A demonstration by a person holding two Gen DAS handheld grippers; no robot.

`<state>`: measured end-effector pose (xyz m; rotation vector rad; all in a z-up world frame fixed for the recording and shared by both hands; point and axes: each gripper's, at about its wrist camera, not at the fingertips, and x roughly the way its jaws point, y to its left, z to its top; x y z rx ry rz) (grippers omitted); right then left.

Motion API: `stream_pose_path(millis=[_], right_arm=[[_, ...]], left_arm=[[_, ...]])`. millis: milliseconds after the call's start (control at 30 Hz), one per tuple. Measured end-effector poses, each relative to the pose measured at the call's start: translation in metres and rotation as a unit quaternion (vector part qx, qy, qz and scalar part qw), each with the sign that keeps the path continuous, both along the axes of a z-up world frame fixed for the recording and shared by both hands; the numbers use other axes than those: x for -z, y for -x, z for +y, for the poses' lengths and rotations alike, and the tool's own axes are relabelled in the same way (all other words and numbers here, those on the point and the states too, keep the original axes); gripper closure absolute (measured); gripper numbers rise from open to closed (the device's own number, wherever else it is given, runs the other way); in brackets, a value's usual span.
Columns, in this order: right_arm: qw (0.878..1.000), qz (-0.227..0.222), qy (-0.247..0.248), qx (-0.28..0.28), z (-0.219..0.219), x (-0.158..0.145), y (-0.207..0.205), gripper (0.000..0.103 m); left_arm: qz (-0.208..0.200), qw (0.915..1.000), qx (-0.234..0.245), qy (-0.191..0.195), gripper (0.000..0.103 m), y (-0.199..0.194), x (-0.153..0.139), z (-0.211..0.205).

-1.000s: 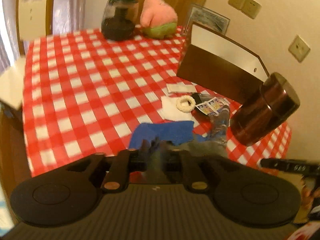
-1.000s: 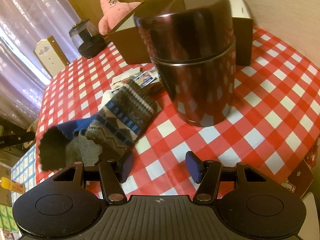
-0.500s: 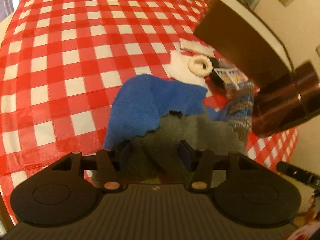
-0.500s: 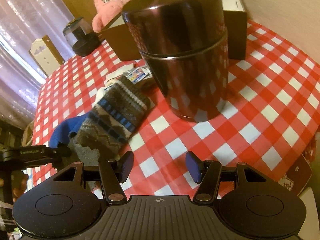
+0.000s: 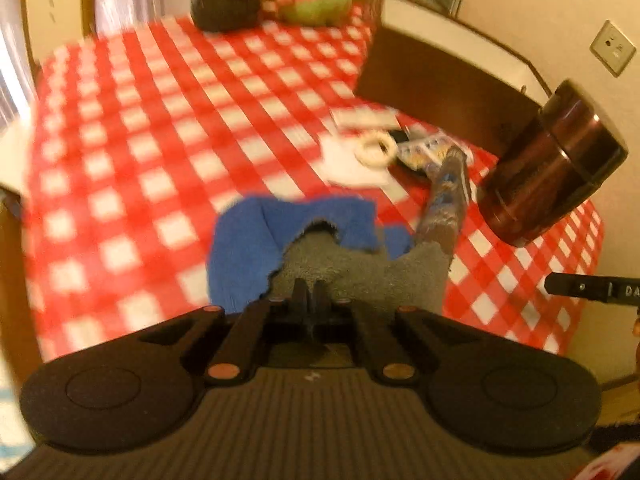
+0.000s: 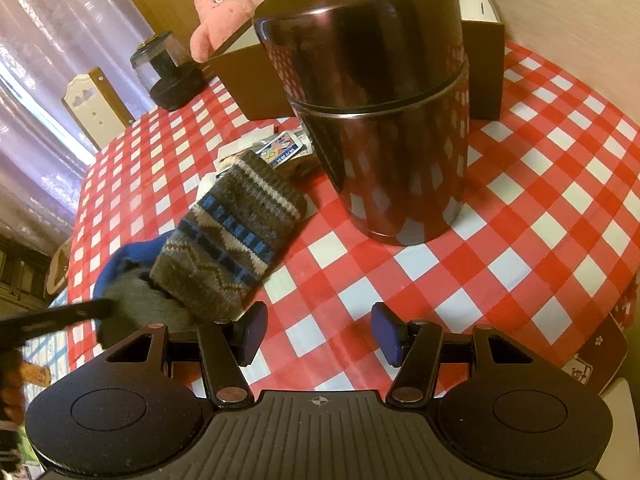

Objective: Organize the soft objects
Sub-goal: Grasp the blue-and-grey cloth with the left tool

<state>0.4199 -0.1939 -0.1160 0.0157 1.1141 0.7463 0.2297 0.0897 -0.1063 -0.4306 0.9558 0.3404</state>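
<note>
The left gripper (image 5: 309, 292) was pinched together on the near edge of the grey cloth (image 5: 360, 270), which lay over the blue cloth (image 5: 244, 248) on the counter (image 5: 140, 140). The patterned sock (image 6: 236, 232) lay beside them; the right gripper (image 6: 316, 334) hovered spread above the counter.

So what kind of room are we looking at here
Most likely a home dining room or living area. A table with a red-and-white checked tablecloth stands against a wall with light switches; a pink plush toy and curtains sit behind it.
</note>
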Motion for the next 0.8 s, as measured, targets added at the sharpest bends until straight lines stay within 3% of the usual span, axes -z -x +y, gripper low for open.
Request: stream_pose_path(millis=[167,267,333,400,467,567,667,800], right_arm=[[1.000,-0.002,-0.007,-0.019,0.011,-0.002,0.003,0.046],[0.999,-0.002,-0.008,-0.037,0.021,-0.002,0.006,0.046],[0.999,-0.003,-0.008,-0.048,0.027,-0.002,0.009,0.046],[0.998,-0.005,-0.009,-0.056,0.032,-0.003,0.011,0.046],[0.998,-0.003,-0.006,-0.061,0.035,-0.001,0.012,0.045],[0.998,0.002,-0.002,-0.061,0.036,0.002,0.012,0.046],[0.998,0.007,0.002,-0.059,0.038,0.005,0.011,0.045],[0.998,0.007,0.007,-0.056,0.039,0.006,0.011,0.046]], left_arm=[[-0.004,0.9958,-0.003,-0.092,0.101,0.024,-0.036,0.017],[0.011,0.9944,-0.015,-0.104,0.097,0.029,-0.033,0.030],[0.030,0.9935,-0.031,-0.105,0.083,0.032,-0.026,0.036],[0.033,0.9939,-0.043,-0.096,0.059,0.039,-0.022,0.042],[0.027,0.9945,-0.056,-0.084,0.054,0.046,-0.020,0.048],[0.021,0.9944,-0.062,-0.083,0.037,0.058,-0.016,0.058],[0.024,0.9941,-0.083,-0.066,0.037,0.067,0.004,0.075],[-0.009,0.9895,-0.132,0.058,0.037,0.075,0.035,0.100]])
